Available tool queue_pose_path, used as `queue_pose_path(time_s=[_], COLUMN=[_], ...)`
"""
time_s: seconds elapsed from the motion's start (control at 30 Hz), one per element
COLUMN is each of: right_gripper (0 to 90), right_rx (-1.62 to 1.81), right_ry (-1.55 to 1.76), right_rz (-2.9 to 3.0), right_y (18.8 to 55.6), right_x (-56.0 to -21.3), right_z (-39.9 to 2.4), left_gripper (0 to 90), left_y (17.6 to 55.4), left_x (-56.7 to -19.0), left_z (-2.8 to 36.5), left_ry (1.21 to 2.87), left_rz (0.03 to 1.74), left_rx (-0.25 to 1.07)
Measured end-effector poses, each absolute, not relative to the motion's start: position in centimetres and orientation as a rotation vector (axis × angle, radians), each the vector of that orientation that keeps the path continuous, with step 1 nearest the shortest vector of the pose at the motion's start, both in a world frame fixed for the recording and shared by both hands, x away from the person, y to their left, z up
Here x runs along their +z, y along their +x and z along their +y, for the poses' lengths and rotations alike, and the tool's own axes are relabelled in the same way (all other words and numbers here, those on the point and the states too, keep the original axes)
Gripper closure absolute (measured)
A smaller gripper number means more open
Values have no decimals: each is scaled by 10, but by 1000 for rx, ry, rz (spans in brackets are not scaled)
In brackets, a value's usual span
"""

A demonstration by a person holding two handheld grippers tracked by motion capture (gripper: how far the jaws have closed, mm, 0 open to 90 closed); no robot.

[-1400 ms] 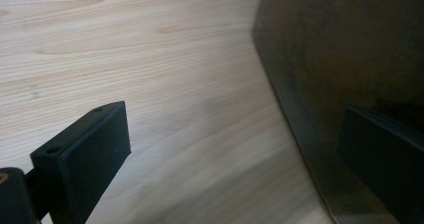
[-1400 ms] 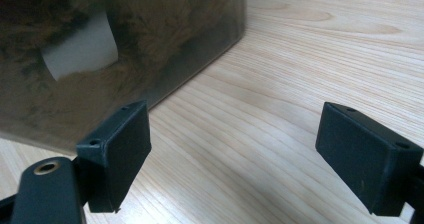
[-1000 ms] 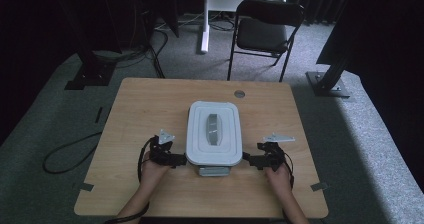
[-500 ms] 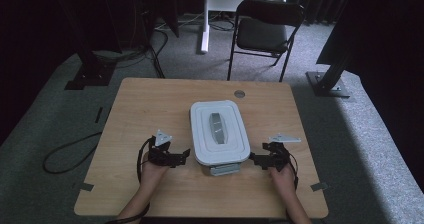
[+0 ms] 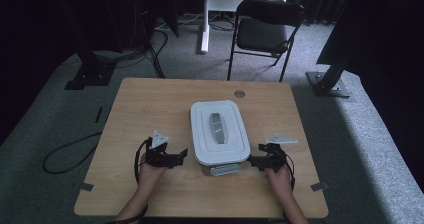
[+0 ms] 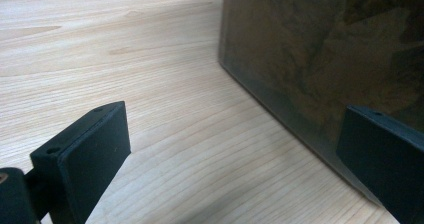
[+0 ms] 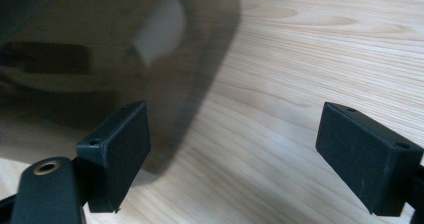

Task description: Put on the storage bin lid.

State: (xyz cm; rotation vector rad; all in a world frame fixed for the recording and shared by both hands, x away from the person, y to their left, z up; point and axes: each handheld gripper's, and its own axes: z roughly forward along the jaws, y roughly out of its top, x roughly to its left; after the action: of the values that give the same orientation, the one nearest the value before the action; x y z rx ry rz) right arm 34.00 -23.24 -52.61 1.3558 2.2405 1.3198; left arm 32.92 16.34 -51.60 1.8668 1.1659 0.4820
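Left tongs [image 5: 181, 155] and right tongs [image 5: 254, 161] both gape empty, flanking the white lidded box [image 5: 219, 132], which sits between them on the counter [image 5: 150, 109].

No legible text, label, brand, number or sign is found on any surface. The white lid [image 5: 219, 132] of the storage box carries no readable marking in the high view, and the box's dark translucent wall [image 6: 320, 59] is likewise unmarked in the left gripper view. The wooden table [image 5: 150, 109] bears bare grain.
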Motion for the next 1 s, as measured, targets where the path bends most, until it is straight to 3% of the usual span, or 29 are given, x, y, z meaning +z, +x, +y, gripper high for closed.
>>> queue_pose_path(time_s=[0.57, 1.0], right_gripper=[132, 132], right_rx=[1326, 1290], right_ry=[1232, 1319], right_rz=[2381, 2283], right_y=[334, 335], right_x=[-535, -535], right_z=[-195, -219], left_gripper=[22, 22], left_y=[327, 322], left_x=[-515, -522], left_z=[179, 202], left_ry=[1856, 1841], left_rz=[1181, 1222], left_rx=[497, 518])
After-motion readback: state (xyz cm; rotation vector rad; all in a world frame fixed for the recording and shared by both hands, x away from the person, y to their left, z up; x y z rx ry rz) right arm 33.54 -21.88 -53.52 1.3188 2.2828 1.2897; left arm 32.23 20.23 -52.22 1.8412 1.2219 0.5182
